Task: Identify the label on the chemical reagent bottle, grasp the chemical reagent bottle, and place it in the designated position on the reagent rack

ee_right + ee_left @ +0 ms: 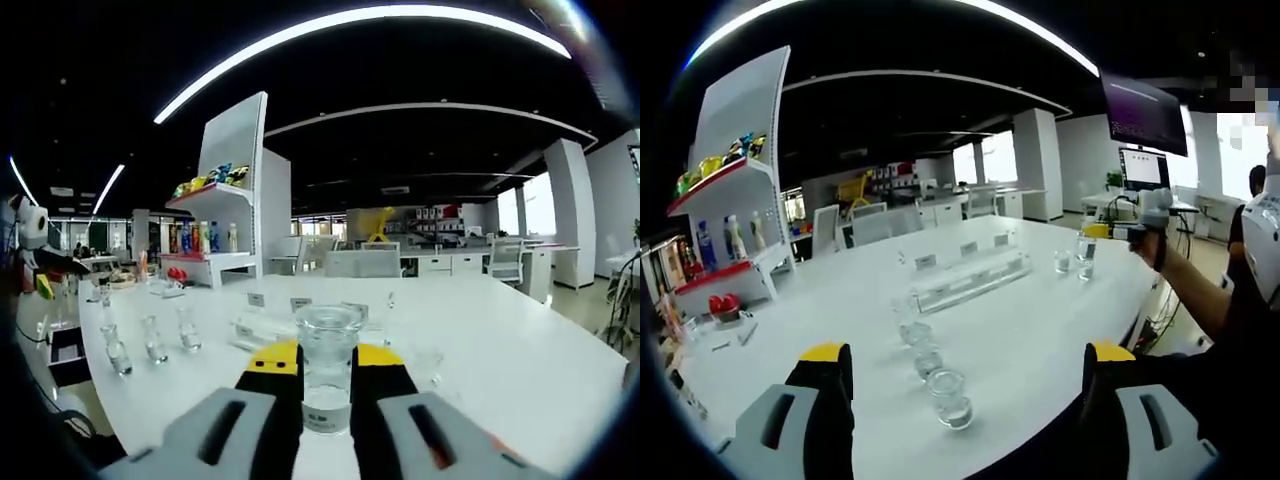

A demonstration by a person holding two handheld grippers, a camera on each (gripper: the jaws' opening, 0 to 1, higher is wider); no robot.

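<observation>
At the bottom of the right gripper view, the right gripper (pixel 326 385) had its yellow-tipped jaws clamped on a clear reagent bottle (pixel 327 365), which stood upright at lower centre with a small label near its base; the label's text was too small to read. Just behind it, at mid-frame, lay the clear reagent rack (pixel 262 328) with small label cards along it. To the left, three more clear bottles (pixel 152 340) stood on the white table (pixel 520 370). Farther back, at upper left, rose a white display shelf (pixel 232 200) carrying coloured items.

In the left gripper view, the left gripper (pixel 965 375) had its jaws wide apart at the bottom corners, holding nothing. Between them a row of bottles (pixel 930 365) ran away from the camera across the table. Beyond, at centre, the rack stretched toward the right. At right, a person's hand (pixel 1150 245) held the other gripper over two bottles (pixel 1080 258) near the table's edge. A dark monitor (pixel 1145 115) hung at upper right.
</observation>
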